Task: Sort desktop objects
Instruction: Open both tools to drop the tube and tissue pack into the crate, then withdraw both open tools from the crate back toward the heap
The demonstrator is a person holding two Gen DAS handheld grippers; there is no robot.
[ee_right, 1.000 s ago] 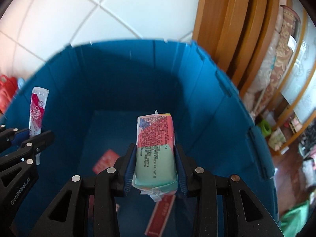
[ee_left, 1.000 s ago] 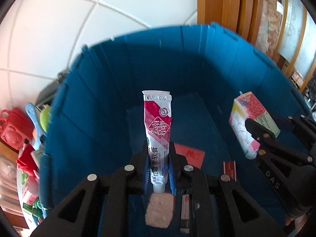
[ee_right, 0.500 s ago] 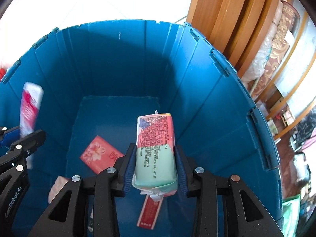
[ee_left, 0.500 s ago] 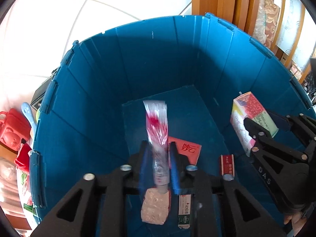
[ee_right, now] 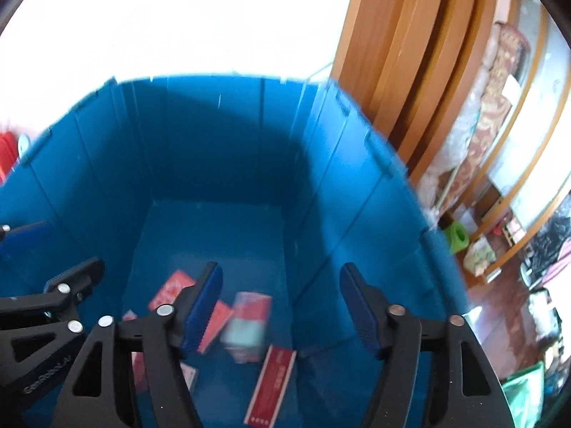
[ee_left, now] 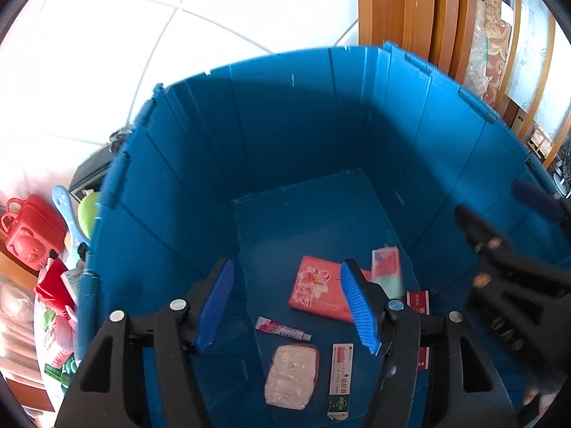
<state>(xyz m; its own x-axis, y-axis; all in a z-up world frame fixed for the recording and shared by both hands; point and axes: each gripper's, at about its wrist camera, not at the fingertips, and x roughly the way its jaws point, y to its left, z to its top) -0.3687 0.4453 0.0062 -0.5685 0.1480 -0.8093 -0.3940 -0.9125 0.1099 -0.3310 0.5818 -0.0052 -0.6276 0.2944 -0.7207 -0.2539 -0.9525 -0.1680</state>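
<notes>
Both grippers hang over a deep blue bin (ee_left: 285,135) (ee_right: 221,135). My left gripper (ee_left: 287,306) is opening, nothing between its blue pads; the red and white tube (ee_left: 282,329) lies on the bin floor below it. My right gripper (ee_right: 282,310) is opening too, with an empty gap. The tissue pack (ee_right: 249,319) (ee_left: 386,271) is blurred, low in the bin under it. The right gripper (ee_left: 514,260) shows at the right edge of the left wrist view, the left gripper (ee_right: 53,306) at the left edge of the right wrist view.
On the bin floor lie a red flowered packet (ee_left: 319,290), a clear wrapped block (ee_left: 291,376), a green and white tube box (ee_left: 340,378) and a red box (ee_right: 271,387). Red toys and a light blue brush (ee_left: 67,224) crowd the left outside the bin. Wooden frames (ee_right: 392,71) stand right.
The left gripper opened and the tube dropped to the bin floor. The right gripper opened and let go of the tissue pack, which now falls into the bin.
</notes>
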